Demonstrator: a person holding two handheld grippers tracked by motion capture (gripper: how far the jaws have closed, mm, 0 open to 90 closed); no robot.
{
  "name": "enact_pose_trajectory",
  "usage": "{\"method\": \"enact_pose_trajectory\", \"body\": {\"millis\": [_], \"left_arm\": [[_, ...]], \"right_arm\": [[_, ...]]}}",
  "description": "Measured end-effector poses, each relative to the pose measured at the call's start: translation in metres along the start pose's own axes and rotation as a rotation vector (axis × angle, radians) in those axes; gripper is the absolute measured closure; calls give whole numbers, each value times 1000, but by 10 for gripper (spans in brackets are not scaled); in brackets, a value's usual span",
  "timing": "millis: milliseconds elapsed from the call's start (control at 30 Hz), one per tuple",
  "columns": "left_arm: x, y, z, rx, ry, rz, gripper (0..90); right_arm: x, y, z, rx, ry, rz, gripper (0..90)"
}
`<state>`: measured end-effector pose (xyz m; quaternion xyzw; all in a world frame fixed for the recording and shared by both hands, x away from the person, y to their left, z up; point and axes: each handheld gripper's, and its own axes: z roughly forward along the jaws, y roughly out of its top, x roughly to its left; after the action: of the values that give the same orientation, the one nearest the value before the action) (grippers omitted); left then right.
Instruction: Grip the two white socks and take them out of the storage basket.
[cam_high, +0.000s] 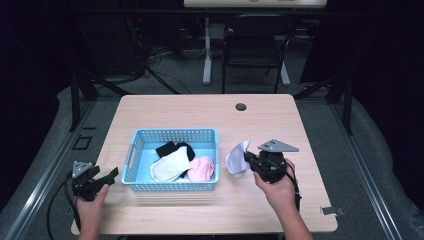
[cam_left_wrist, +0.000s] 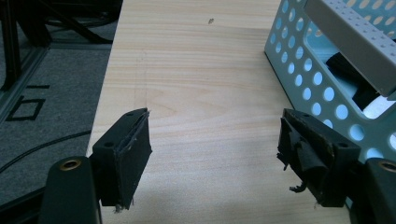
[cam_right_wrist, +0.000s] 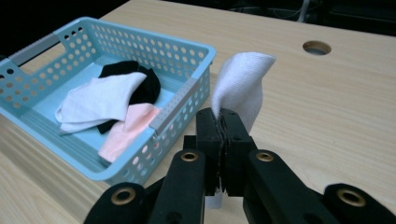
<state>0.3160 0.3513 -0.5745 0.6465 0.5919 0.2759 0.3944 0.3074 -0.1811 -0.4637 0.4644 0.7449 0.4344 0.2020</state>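
Observation:
A light blue perforated basket (cam_high: 135, 150) sits on the wooden table and holds a white sock (cam_high: 170, 167), a black sock (cam_high: 172, 148) and a pink sock (cam_high: 202, 168). Just right of the basket, my right gripper (cam_high: 248, 158) is shut on another white sock (cam_high: 237, 159), which droops from its jaws. In the right gripper view the jaws (cam_right_wrist: 222, 123) pinch this white sock (cam_right_wrist: 243, 84) beside the basket's corner (cam_right_wrist: 205, 51). My left gripper (cam_high: 114, 173) stands open at the table's left edge, beside the basket's left wall (cam_left_wrist: 303, 79), with nothing between its fingers (cam_left_wrist: 135, 154).
A round cable hole (cam_high: 241, 107) lies near the table's far edge. A small metal clip (cam_high: 332, 210) rests at the front right corner. Beyond the table stand a black chair (cam_high: 252, 50) and a desk leg (cam_high: 207, 50).

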Motion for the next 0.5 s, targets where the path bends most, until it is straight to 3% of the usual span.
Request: {"method": "enact_pose_trajectory", "body": {"millis": [233, 400, 500], "left_arm": [[0, 0, 0, 3, 2, 0, 253], [0, 0, 0, 1, 1, -1, 253], [0, 0, 1, 1, 0, 0, 253]], "right_arm": [[-19, -26, 13, 48, -52, 49, 881], [-41, -41, 16, 46, -66, 154, 880], [-52, -47, 18, 71, -95, 175, 878]]}}
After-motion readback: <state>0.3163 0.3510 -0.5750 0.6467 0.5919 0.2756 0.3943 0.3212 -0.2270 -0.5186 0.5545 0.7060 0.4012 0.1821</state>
